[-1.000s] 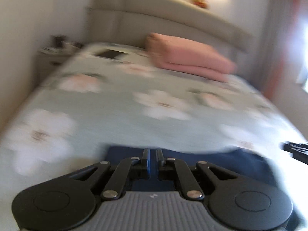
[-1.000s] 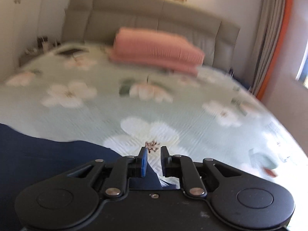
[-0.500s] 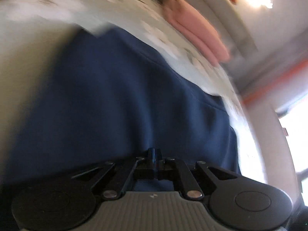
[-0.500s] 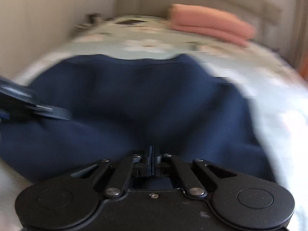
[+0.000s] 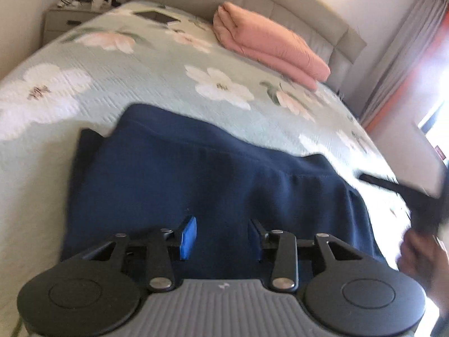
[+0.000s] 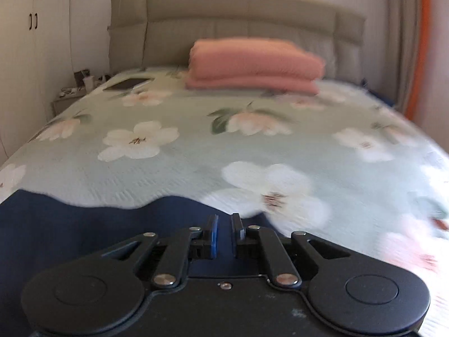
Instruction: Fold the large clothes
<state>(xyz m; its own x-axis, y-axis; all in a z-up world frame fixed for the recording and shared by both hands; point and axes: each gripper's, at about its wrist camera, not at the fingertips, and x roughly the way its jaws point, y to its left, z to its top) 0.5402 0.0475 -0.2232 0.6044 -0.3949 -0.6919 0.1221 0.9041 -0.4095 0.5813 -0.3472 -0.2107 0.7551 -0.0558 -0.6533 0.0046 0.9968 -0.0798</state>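
A navy blue garment point(image 5: 196, 185) lies folded on the flowered bedspread point(image 5: 157, 75) near the bed's foot. My left gripper point(image 5: 221, 237) hangs just above its near part. Its jaws are opening, and the cloth lies under them with nothing pressed between the blue pads. My right gripper point(image 6: 225, 234) is over the garment's point(image 6: 84, 224) right edge. Its jaws are opening too, with a narrow gap between the pads and no cloth pinched. In the left wrist view, the right gripper point(image 5: 407, 193) shows as a dark blur beside the garment, with a hand point(image 5: 421, 255) below it.
A folded pink blanket point(image 6: 252, 64) lies against the padded headboard point(image 6: 238, 19). A dark flat tablet point(image 6: 126, 84) rests on the bed's far left. A cluttered nightstand point(image 5: 67, 19) stands left of the bed. Curtains point(image 5: 407, 56) hang on the right, and wardrobe doors point(image 6: 33, 28) stand at the far left.
Half a second ago both grippers were shut low over the navy cloth. Now the left jaws stand wide apart and the right ones slightly apart. Both views have tilted up towards the headboard.
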